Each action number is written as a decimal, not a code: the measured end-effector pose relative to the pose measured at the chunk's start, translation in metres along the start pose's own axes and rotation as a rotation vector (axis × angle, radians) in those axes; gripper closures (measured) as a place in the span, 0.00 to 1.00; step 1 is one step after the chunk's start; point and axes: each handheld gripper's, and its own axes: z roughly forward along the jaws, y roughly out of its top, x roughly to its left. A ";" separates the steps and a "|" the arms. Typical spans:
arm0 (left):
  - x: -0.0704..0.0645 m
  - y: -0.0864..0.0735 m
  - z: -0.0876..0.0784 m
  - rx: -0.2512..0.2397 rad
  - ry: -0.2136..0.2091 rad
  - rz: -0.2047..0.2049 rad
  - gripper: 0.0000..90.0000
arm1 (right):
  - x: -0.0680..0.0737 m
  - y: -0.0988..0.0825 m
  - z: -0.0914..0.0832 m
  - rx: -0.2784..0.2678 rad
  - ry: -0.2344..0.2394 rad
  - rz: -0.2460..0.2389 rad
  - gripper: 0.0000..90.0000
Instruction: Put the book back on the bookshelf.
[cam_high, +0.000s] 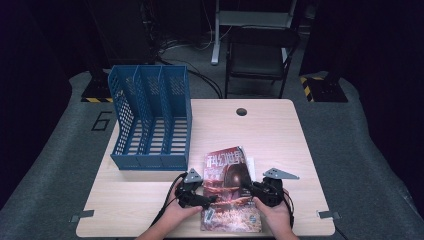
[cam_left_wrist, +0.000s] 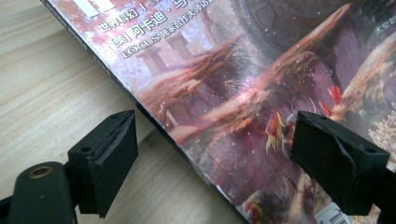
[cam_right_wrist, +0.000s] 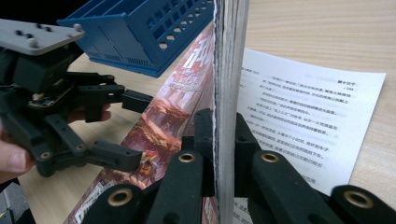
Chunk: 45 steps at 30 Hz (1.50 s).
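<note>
Right gripper (cam_right_wrist: 217, 140) jaws clamped on the page edge of a magazine (cam_right_wrist: 163, 112), lifting that side off the wooden surface (cam_high: 280, 135), left gripper (cam_left_wrist: 215, 154) jaws apart, straddling the magazine's spine edge without pressing it, printed sheet (cam_right_wrist: 303, 112) just beyond the right jaws.

lab: dark room, cable racks (cam_high: 165, 30), taped floor (cam_high: 315, 87)

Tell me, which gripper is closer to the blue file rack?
Left. The left gripper sits at the magazine's left edge, just below the blue file rack. The right gripper clamps the magazine's right edge, farther from the rack.
</note>
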 end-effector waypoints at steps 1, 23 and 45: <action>0.001 0.001 0.001 0.003 -0.004 0.008 0.15 | 0.000 0.000 -0.001 -0.002 0.005 -0.004 0.95; 0.009 0.017 0.020 0.024 -0.171 -0.003 0.00 | 0.009 0.002 -0.010 -0.048 0.065 -0.062 0.95; 0.003 0.017 0.024 0.022 -0.140 0.058 0.01 | -0.010 -0.001 0.003 0.018 0.025 -0.001 0.90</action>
